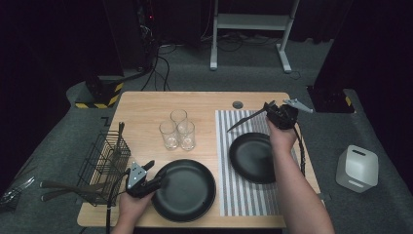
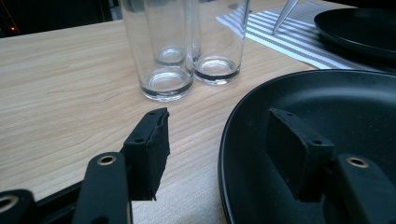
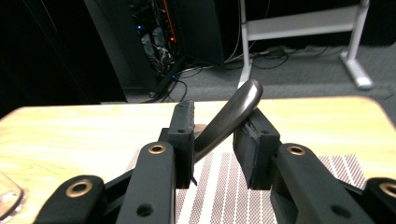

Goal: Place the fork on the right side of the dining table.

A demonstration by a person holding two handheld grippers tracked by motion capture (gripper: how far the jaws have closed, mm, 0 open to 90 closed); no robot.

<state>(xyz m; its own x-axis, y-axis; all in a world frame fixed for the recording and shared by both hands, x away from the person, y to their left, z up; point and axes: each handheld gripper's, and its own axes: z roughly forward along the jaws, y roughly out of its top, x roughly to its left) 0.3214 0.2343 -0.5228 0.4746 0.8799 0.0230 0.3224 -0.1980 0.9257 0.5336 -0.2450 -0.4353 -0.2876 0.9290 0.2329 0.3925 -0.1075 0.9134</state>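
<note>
My right gripper [image 1: 270, 109] hovers over the far end of the striped placemat [image 1: 243, 195], shut on a dark table knife [image 1: 246, 119] whose blade points left and down toward the mat. In the right gripper view the knife's handle [image 3: 233, 112] crosses slantwise between the two pads. A black plate [image 1: 253, 157] lies on the placemat just near of that hand. My left gripper [image 1: 155, 174] rests open at the left rim of a second black plate [image 1: 185, 190] near the table's front edge. One jaw is over the wood, the other over the plate [image 2: 327, 93].
Three clear glasses [image 1: 178, 129] stand together mid-table, close ahead of the left gripper [image 2: 215, 135]. A black wire basket [image 1: 104, 156] sits at the table's left edge, with utensil handles [image 1: 63, 187] beside it. A white container [image 1: 357, 168] stands on the floor at right.
</note>
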